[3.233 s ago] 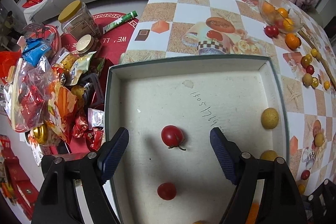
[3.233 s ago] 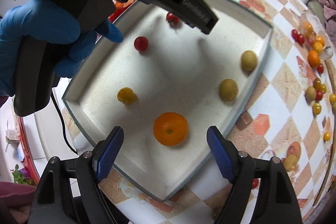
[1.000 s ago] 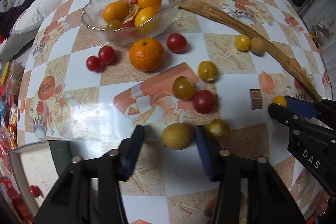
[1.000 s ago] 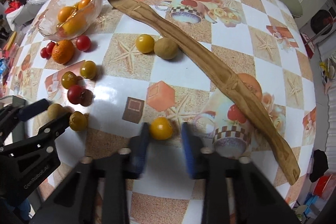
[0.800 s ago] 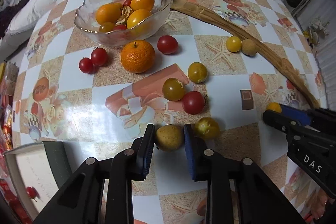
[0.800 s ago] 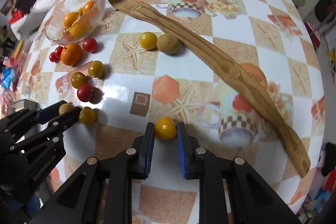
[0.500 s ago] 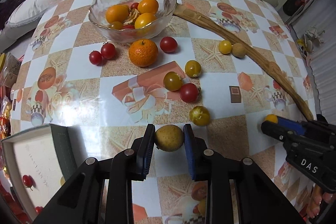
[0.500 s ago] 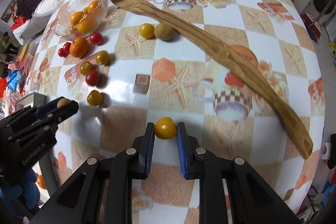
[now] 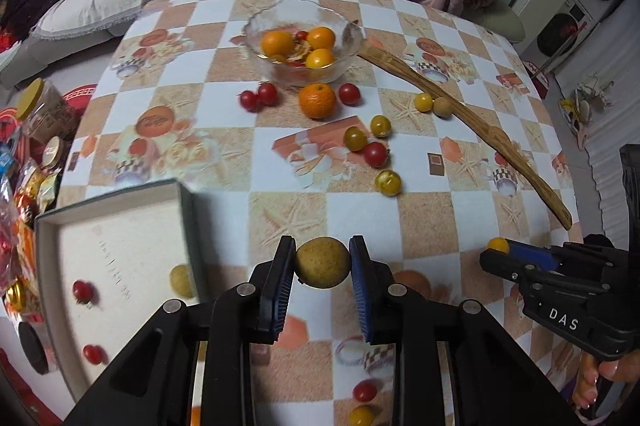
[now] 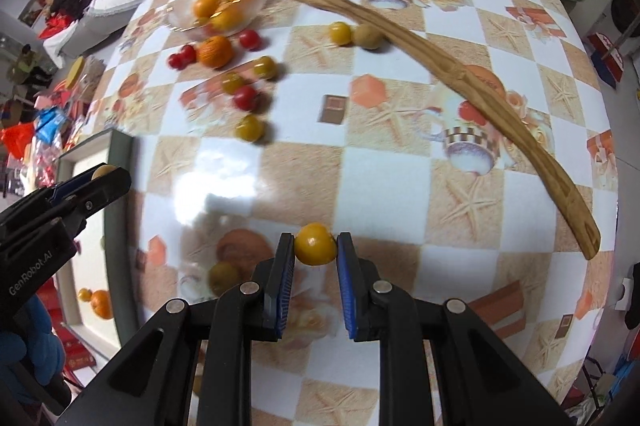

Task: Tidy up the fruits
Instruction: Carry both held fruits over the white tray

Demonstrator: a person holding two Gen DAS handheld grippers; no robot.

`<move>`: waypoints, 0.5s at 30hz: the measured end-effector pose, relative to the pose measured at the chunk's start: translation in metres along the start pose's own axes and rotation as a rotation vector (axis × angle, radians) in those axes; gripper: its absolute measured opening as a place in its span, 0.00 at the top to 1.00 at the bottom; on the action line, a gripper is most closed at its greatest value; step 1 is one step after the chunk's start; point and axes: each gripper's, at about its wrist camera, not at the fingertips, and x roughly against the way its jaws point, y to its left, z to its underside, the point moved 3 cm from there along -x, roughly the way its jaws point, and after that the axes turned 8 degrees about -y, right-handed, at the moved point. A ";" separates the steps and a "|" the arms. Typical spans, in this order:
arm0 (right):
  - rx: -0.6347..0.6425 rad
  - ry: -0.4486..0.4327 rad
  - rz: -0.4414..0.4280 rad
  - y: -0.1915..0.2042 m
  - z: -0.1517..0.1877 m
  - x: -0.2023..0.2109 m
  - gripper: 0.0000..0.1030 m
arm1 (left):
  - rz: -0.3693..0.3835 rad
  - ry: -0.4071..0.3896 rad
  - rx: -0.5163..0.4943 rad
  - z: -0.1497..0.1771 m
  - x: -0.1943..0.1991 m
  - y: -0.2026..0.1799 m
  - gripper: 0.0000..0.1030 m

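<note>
Your left gripper (image 9: 322,264) is clamped on a round tan-brown fruit (image 9: 321,263), held between the blue pads near their tips, above the checkered tablecloth. Your right gripper (image 10: 315,246) pinches a small round yellow-orange tomato (image 10: 315,244) right at the fingertips. The shallow white box with a dark rim (image 9: 184,210) sits left of your left fingers, already holding a few fruits. Risks: the tomato's tip-only hold could slip if you swing fast; squeeze harder and it may burst. Release too high and either fruit could bounce or roll out over the low rim.
</note>
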 end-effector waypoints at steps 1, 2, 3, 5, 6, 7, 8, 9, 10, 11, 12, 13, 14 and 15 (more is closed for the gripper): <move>0.008 0.000 -0.006 0.004 0.002 0.003 0.78 | -0.005 -0.002 0.008 0.004 0.006 0.006 0.72; 0.014 0.000 -0.010 0.009 0.002 0.004 0.78 | -0.011 -0.004 0.013 0.008 0.011 0.012 0.72; 0.027 0.001 -0.018 0.017 0.003 0.006 0.78 | -0.018 -0.006 0.015 0.012 0.015 0.018 0.72; 0.049 0.001 -0.028 0.030 0.004 0.009 0.78 | -0.037 -0.008 0.028 0.021 0.024 0.033 0.72; 0.065 0.003 -0.033 0.037 0.006 0.010 0.78 | -0.050 -0.006 0.041 0.027 0.028 0.044 0.72; 0.081 0.006 -0.038 0.046 0.007 0.009 0.78 | -0.059 -0.003 0.051 0.031 0.030 0.051 0.72; 0.100 0.011 -0.047 0.057 0.008 0.009 0.78 | -0.071 0.000 0.065 0.036 0.033 0.059 0.72; 0.115 0.014 -0.054 0.067 0.009 0.008 0.78 | -0.083 0.003 0.082 0.042 0.035 0.069 0.72; 0.126 0.017 -0.060 0.075 0.007 0.007 0.78 | -0.098 0.006 0.100 0.048 0.037 0.079 0.72; 0.140 0.021 -0.068 0.084 0.007 0.005 0.78 | -0.110 0.008 0.116 0.052 0.039 0.089 0.72; 0.157 0.025 -0.079 0.096 0.006 0.004 0.78 | -0.122 0.010 0.133 0.058 0.041 0.100 0.72; 0.170 0.027 -0.086 0.105 0.006 0.003 0.78 | -0.133 0.013 0.146 0.062 0.042 0.109 0.72; 0.188 0.031 -0.095 0.117 0.004 0.000 0.78 | -0.143 0.016 0.157 0.067 0.042 0.117 0.72; 0.201 0.034 -0.102 0.126 0.003 -0.002 0.78 | -0.151 0.019 0.164 0.071 0.042 0.124 0.72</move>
